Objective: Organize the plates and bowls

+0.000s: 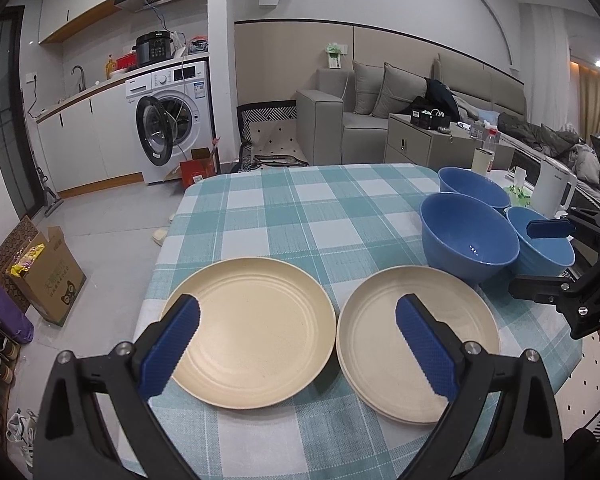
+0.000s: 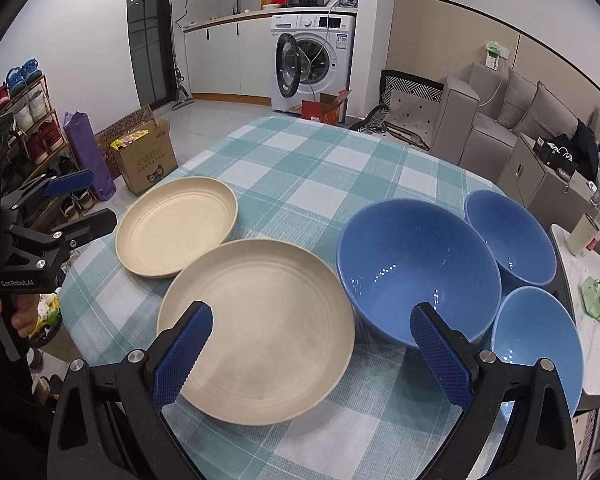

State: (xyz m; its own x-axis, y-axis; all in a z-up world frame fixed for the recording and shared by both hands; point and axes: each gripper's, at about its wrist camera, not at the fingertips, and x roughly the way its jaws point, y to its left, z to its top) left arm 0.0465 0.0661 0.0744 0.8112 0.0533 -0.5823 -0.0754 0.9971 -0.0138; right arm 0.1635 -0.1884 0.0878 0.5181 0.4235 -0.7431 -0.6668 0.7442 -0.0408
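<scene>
Two cream plates lie side by side on the checked tablecloth (image 1: 320, 216): the left plate (image 1: 256, 328) (image 2: 176, 226) and the right plate (image 1: 416, 344) (image 2: 260, 328), which shows a second rim under its near edge. Beyond them stand three blue bowls: a large one (image 1: 468, 236) (image 2: 416, 268), a far one (image 1: 472, 188) (image 2: 508, 236) and a smaller one (image 1: 540, 248) (image 2: 536, 344). My left gripper (image 1: 298, 312) (image 2: 88, 202) hangs open above the two plates, empty. My right gripper (image 2: 312, 320) (image 1: 536, 260) is open too, spanning the right plate and the large bowl, holding nothing.
A white kettle (image 1: 554, 192) and a cup (image 1: 483, 162) stand behind the bowls on a white side surface. A cardboard box (image 2: 148, 160) and shoe rack (image 2: 24, 120) sit on the floor left of the table. A hand (image 2: 4, 312) holds the left gripper's handle.
</scene>
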